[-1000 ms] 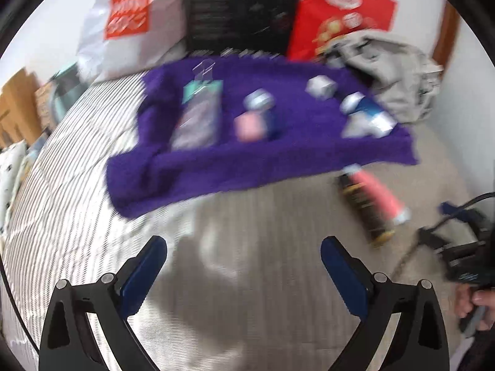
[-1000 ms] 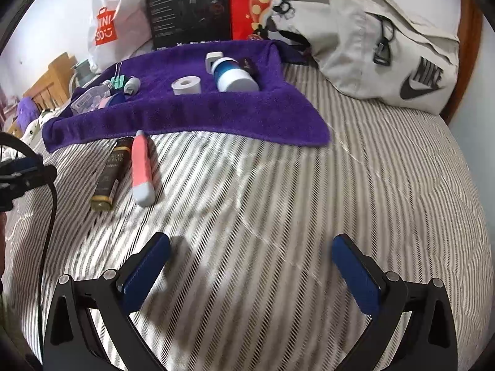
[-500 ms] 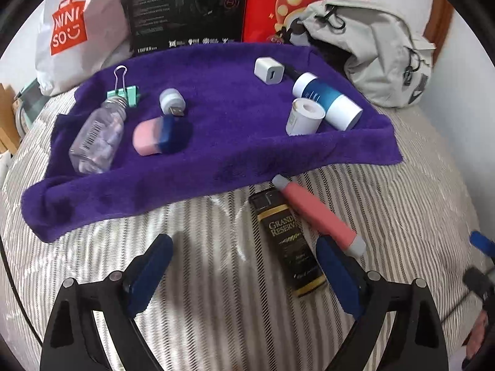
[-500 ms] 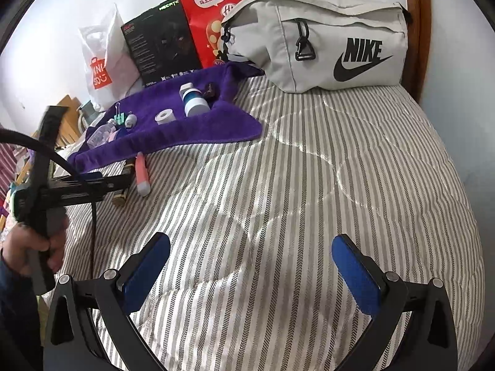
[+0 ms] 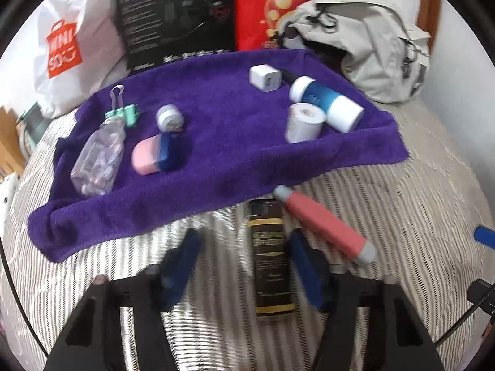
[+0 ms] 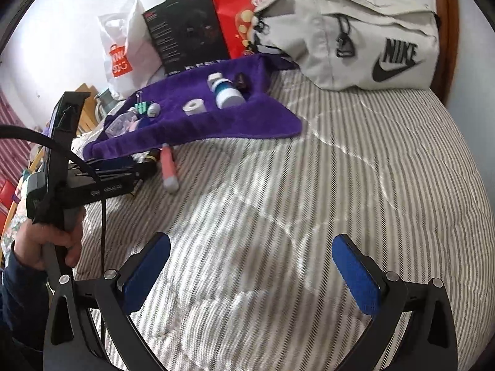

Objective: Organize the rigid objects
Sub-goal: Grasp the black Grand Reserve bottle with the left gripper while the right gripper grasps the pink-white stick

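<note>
A black bottle with gold lettering (image 5: 270, 259) lies on the striped bed just in front of the purple towel (image 5: 216, 154). My left gripper (image 5: 243, 266) is open and straddles it; the right finger is nearly against the bottle and a gap remains on the left. A pink tube (image 5: 324, 225) lies slanted just right of the bottle. On the towel rest a clear bottle (image 5: 99, 154), a pink and blue case (image 5: 151, 154), a white roll (image 5: 304, 122) and a blue and white cylinder (image 5: 328, 105). My right gripper (image 6: 250, 275) hangs open over bare bedding.
A grey Nike bag (image 6: 355, 37) lies at the head of the bed, right of the towel. A red bag (image 5: 294, 6), a black box (image 5: 176, 15) and a white shopping bag (image 5: 71, 40) stand behind it. A hand (image 6: 46, 241) holds the left gripper.
My left gripper has moved forward over the black bottle and its fingers have come much closer together. The right gripper has stayed open, its view shifting slightly.
</note>
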The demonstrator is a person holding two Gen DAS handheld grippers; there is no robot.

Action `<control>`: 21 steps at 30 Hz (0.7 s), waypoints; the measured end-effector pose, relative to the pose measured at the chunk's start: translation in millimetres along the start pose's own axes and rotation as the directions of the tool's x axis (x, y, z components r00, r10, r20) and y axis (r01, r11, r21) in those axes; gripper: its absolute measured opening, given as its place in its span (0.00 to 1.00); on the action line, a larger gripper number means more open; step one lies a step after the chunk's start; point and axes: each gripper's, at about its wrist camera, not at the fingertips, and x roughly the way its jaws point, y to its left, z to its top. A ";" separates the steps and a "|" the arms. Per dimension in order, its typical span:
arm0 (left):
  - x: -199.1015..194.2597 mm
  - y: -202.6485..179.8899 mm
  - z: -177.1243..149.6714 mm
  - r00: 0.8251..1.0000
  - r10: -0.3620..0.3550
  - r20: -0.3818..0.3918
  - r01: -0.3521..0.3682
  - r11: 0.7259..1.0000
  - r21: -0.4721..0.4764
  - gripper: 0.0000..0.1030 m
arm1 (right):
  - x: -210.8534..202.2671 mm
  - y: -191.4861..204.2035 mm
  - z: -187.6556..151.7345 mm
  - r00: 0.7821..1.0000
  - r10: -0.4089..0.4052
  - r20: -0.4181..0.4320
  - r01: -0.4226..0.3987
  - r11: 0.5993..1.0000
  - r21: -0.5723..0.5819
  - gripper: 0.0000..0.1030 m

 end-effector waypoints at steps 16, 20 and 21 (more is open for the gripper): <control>-25.7 62.7 -33.3 0.999 -0.034 -0.008 0.034 0.999 -0.016 0.22 | 48.6 80.3 49.8 0.999 0.038 0.015 -0.034 0.981 -0.192 0.85; -31.7 84.3 -41.5 1.000 -0.024 -0.014 0.024 0.999 -0.048 0.22 | 77.6 89.6 59.6 0.999 0.041 -0.031 -0.047 0.972 -0.228 0.70; -32.4 88.0 -43.1 1.000 -0.020 -0.014 0.019 0.998 -0.052 0.22 | 83.5 90.9 60.7 0.998 0.042 -0.043 -0.051 0.971 -0.235 0.69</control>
